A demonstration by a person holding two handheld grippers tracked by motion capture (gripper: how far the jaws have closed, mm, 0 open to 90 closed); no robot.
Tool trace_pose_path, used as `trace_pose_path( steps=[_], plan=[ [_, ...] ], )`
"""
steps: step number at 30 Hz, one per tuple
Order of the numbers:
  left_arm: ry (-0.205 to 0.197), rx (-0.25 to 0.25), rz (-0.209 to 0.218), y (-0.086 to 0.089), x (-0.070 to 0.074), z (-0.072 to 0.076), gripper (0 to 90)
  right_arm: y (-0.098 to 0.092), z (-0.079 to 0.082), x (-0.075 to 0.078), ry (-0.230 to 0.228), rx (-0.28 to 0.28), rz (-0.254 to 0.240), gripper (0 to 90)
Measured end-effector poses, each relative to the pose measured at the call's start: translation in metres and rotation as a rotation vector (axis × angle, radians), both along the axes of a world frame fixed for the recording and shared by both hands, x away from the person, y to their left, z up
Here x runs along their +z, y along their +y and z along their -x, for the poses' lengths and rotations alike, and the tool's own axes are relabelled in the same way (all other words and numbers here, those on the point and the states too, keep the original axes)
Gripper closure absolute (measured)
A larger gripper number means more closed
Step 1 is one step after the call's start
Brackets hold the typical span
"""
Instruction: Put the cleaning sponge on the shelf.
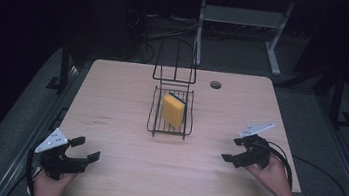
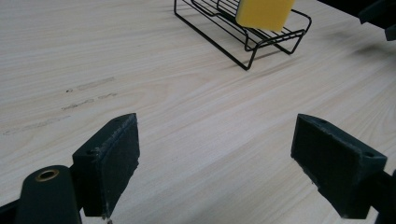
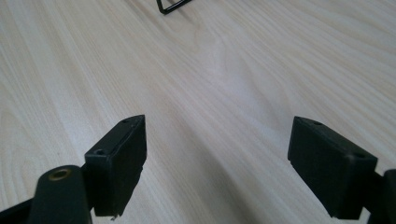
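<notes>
Sponge (image 1: 173, 110) in wire rack (image 1: 155, 107), seemingly tilted

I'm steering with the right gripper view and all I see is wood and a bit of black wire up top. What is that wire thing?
Observer: It's a black wire rack in the middle of the table, with a yellow sponge leaning inside it.
Operator: Is my other claw near it?
Observer: No. The left claw sits by the table's near left corner, apart from the rack, wide open with nothing in it.
Operator: Is there anything else on the table?
Observer: Just a small round hole near the far edge, behind the rack and to its right.
</notes>
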State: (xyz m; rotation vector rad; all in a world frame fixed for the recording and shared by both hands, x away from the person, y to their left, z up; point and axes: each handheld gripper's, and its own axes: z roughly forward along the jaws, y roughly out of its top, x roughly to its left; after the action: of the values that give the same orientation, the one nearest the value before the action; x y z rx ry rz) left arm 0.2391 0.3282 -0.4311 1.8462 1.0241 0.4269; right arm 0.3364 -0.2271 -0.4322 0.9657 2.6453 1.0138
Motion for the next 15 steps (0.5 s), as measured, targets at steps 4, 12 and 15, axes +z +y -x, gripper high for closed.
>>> trace_pose_path(
  steps=[4,12,15],
  plan=[
    [0.000,-0.003,-0.006,-0.0002,0.0000,-0.0002,14.7,-0.0039,0.0024,-0.0032,0.005,-0.010,-0.003,19.0],
    [0.001,-0.002,-0.004,-0.0004,-0.0004,-0.0003,14.7,-0.0081,0.0080,-0.0064,0.004,-0.017,-0.008,19.1],
    [0.001,-0.002,-0.005,-0.0004,-0.0005,-0.0004,14.7,-0.0098,0.0105,-0.0071,0.002,-0.021,-0.008,19.1]
  ],
)
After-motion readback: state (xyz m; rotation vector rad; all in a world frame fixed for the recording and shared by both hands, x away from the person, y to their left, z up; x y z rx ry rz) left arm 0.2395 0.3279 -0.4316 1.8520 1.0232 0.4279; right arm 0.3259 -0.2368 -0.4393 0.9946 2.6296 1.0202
